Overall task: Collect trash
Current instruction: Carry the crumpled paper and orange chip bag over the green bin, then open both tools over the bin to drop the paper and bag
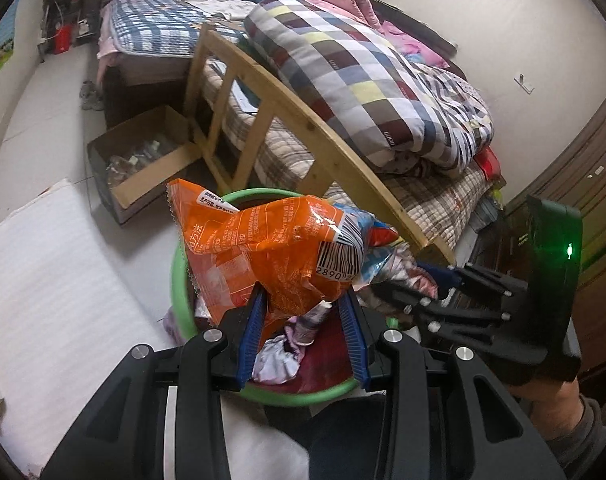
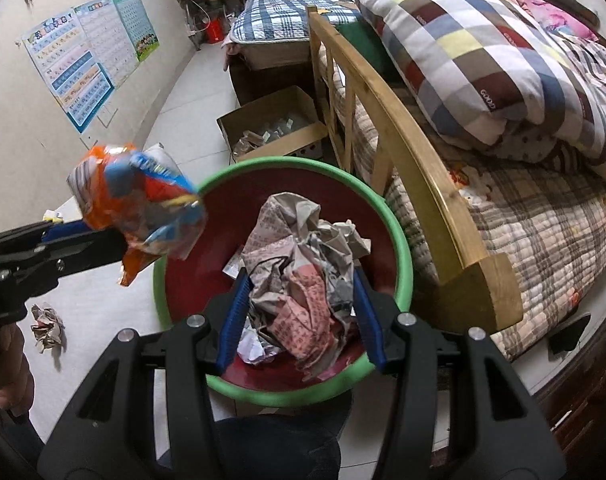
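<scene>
A red bin with a green rim [image 2: 403, 240] stands on the floor by the bed; its rim also shows in the left wrist view [image 1: 179, 280]. My left gripper [image 1: 303, 296] is shut on an orange snack wrapper [image 1: 263, 248] and holds it above the bin's left edge; it also shows in the right wrist view [image 2: 143, 208]. My right gripper [image 2: 299, 276] holds a crumpled newspaper ball [image 2: 307, 264] between its blue fingers [image 2: 233, 320] over the bin. The right gripper also shows at the right of the left wrist view [image 1: 435, 276].
A wooden bed rail [image 2: 415, 152] and bed with a checked quilt [image 2: 483, 52] stand right of the bin. An open cardboard box [image 2: 271, 128] sits behind it. A crumpled paper [image 2: 47, 326] lies on the floor at left. A white foam pad [image 1: 55, 272] lies left.
</scene>
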Motion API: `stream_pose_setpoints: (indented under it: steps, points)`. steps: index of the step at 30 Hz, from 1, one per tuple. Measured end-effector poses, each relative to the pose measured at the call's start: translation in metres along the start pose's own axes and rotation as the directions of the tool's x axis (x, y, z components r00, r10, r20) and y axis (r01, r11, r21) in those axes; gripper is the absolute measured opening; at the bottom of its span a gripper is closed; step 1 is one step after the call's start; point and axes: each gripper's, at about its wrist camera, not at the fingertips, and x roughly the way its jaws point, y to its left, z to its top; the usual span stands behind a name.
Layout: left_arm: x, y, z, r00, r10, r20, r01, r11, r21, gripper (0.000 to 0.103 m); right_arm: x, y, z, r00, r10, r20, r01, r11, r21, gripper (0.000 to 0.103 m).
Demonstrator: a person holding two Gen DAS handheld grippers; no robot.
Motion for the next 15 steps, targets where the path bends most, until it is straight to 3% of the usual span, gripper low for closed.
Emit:
stream_pose_setpoints:
  steps: [7,13,15]
  points:
    - [0.013,-0.007,0.009,1.0,0.005,-0.004,-0.005,1.0,-0.012,0.035,0.007,-0.006,0.0,1.0,0.012,-0.011,-0.012,1.0,0.005,0.048]
    - [0.018,-0.005,0.013,1.0,-0.001,-0.011,0.001,1.0,-0.03,0.039,0.014,-0.003,-0.001,1.0,0.016,-0.026,-0.016,1.0,0.005,0.057]
    - [0.016,-0.002,0.012,1.0,-0.016,-0.005,0.016,0.999,-0.043,0.05,0.014,-0.002,-0.002,0.999,0.017,-0.029,-0.017,1.0,0.0,0.062]
